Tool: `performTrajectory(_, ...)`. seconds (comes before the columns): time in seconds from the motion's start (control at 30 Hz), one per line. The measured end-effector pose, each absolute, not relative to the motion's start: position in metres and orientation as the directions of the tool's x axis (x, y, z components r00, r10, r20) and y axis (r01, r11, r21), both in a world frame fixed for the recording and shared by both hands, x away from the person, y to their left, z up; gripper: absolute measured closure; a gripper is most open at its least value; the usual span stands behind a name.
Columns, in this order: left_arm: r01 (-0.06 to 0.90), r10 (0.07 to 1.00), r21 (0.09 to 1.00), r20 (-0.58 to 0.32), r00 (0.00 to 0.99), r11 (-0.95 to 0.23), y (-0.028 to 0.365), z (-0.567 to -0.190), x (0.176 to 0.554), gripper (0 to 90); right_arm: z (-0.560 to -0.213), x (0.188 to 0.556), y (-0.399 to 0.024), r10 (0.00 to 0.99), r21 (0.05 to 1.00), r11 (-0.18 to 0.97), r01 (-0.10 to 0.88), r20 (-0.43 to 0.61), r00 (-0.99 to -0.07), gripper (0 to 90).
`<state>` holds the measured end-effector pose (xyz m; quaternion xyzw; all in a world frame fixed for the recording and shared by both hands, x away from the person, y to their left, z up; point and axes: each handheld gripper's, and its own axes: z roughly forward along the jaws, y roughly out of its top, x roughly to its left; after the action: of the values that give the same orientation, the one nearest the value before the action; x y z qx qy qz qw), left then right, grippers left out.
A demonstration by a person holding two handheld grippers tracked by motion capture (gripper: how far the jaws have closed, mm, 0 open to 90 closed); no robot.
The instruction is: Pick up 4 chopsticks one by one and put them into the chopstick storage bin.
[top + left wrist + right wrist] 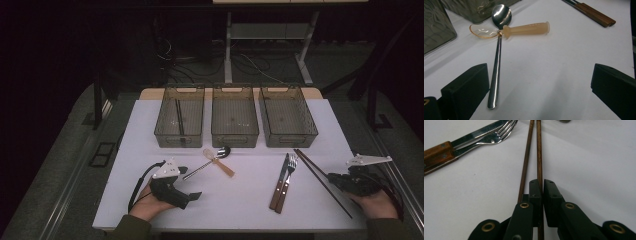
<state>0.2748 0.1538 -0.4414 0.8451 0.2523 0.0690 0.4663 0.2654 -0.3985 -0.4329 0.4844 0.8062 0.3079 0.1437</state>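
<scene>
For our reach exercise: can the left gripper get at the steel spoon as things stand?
Probably yes: the left gripper is open, and the steel spoon lies on bare table just ahead, handle beside one jaw; only the orange spoon crosses its neck.

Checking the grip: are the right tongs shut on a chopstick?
Shut: right tongs pinch one chopstick; the other chopstick lies outside.

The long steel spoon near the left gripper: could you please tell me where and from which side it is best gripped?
Probably the free lower stretch of the long steel spoon, near the handle's end. Its bowl end is crossed by the translucent amber plastic spoon, so gripping there would likely disturb both. The open left gripper could come straight down, its jaws astride the thin handle lying flat on the white table.
</scene>
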Motion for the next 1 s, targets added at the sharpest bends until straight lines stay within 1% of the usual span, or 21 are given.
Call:
performTrajectory(0.4, 0.361, 0.488, 0.821, -0.117, 0.865, -0.442, 0.154, -0.441, 0.275, 0.9, -0.418, 0.26, -0.402, 0.843, 0.673, 0.339, 0.658, 0.094, -0.53, 84.6)
performTrajectory(0.67, 0.356, 0.485, 0.822, -0.112, 0.867, -0.445, 0.154, -0.441, 0.275, 0.9, -0.408, 0.257, -0.396, 0.808, 0.706, 0.345, 0.618, 0.112, -0.579, 84.6)
performTrajectory(0.8, 0.361, 0.487, 0.822, -0.119, 0.865, -0.44, 0.154, -0.442, 0.276, 0.9, -0.404, 0.256, -0.39, 0.793, 0.726, 0.331, 0.602, 0.132, -0.595, 84.6)
performTrajectory(1.0, 0.364, 0.489, 0.823, -0.122, 0.864, -0.437, 0.153, -0.442, 0.275, 0.9, -0.399, 0.257, -0.378, 0.765, 0.738, 0.34, 0.584, 0.145, -0.628, 84.6)
